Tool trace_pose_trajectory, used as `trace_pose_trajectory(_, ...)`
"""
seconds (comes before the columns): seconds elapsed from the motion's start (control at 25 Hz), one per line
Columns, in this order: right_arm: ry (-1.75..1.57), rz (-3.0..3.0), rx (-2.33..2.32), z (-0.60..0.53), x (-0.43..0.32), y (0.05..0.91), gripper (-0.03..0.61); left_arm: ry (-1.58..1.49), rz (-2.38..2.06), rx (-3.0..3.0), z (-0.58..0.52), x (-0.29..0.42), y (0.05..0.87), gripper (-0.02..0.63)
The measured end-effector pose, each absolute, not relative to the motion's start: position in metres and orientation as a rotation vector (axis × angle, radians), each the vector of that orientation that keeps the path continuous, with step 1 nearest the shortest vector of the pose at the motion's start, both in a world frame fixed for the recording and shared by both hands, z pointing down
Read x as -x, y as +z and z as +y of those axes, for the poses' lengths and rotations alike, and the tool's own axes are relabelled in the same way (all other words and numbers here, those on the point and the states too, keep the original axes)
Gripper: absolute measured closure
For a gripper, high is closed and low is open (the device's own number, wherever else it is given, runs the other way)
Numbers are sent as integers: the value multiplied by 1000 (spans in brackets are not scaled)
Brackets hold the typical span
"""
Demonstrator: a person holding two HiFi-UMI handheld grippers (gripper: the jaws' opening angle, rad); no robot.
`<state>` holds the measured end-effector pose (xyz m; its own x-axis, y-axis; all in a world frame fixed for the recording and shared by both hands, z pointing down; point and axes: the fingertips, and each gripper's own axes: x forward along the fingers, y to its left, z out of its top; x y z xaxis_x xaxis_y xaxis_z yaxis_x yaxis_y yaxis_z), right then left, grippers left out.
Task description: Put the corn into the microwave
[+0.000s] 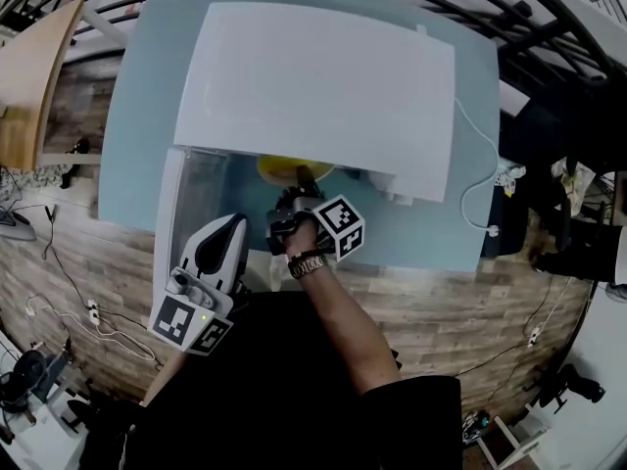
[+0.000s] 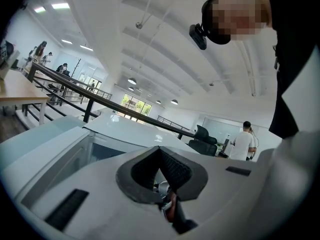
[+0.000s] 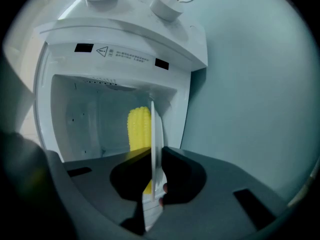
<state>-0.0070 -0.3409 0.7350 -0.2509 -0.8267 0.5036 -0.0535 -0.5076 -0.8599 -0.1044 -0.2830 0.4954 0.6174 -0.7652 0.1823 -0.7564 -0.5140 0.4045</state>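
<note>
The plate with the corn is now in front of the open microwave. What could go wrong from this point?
1. The right hand-held gripper pinches only the rim of the plate. If the plate tilts, the loose corn may roll off.
2. The plate is close to the right side of the opening of the microwave and could knock against it when pushed in.

The microwave (image 1: 313, 86) stood with its mouth uncovered and its cavity (image 3: 85, 119) bare inside. The open door (image 1: 186, 204) stuck out like a wall on the mouth's left, with the left claw (image 1: 233, 225) just beside its outer end. The right claw (image 3: 152, 159), clamped on a plate (image 3: 156, 134) bearing the corn (image 3: 139, 126), filled the middle of the opening. To the right the bench (image 1: 431, 228) lay free but for a white cable (image 1: 478, 179)
</note>
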Motion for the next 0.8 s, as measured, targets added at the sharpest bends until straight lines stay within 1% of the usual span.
trace_pose_trajectory(0.8,-1853,1118,1577,-358,8,749,546,-19,-1203,-2372,-283,99,505,611)
